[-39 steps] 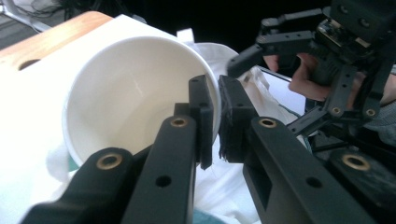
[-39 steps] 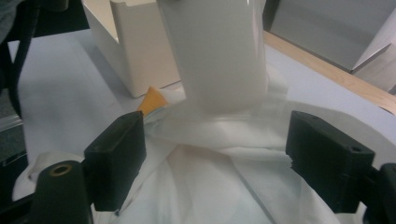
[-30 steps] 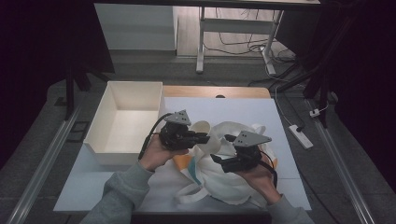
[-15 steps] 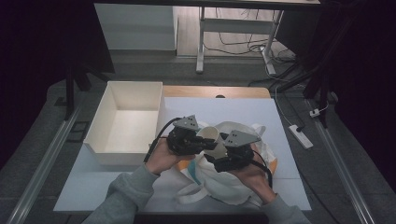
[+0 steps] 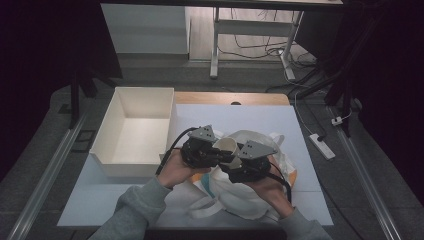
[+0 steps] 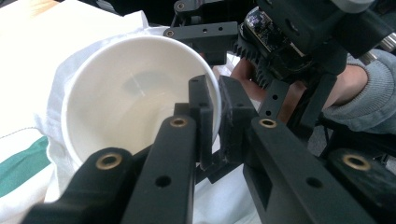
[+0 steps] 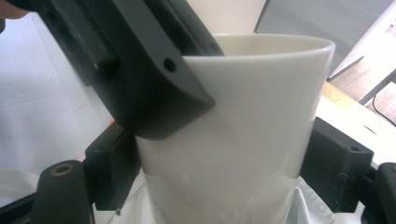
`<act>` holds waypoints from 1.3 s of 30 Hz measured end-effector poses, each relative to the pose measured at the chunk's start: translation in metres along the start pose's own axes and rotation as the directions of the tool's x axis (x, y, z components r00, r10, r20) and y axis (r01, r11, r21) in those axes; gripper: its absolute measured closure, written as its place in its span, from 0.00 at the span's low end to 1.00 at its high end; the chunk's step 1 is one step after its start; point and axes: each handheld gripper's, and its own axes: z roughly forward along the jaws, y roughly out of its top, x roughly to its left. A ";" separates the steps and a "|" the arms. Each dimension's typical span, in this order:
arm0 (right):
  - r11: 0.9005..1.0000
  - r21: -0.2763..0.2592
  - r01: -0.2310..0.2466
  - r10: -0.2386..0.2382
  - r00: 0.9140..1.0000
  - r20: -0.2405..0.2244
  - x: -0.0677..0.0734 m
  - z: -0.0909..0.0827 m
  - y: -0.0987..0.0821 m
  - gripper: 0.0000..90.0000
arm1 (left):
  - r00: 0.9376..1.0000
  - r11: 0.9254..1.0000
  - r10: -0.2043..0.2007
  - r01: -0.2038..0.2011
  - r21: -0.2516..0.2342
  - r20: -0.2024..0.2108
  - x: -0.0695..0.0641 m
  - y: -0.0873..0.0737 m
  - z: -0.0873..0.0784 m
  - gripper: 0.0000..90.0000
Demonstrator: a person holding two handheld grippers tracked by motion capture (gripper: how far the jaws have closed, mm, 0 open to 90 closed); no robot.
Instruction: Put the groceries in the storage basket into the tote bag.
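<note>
While both tools bear on one cup, a slip is the main risk. On the table, right of the empty white box, a white bag lies. Above it the paper cup is pinched at its rim by the left gripper, and its body is clasped by the right gripper. If pulled apart, the thin wall could be crushed or dropped.

A dim room with grey floor, cables by a white desk frame, and a power strip.
</note>
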 end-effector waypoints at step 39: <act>0.997 0.005 -0.072 0.072 0.997 0.028 -0.014 -0.006 -0.014 0.24 | 0.955 0.997 -0.071 0.058 -0.055 -0.286 0.035 -0.024 -0.052 0.37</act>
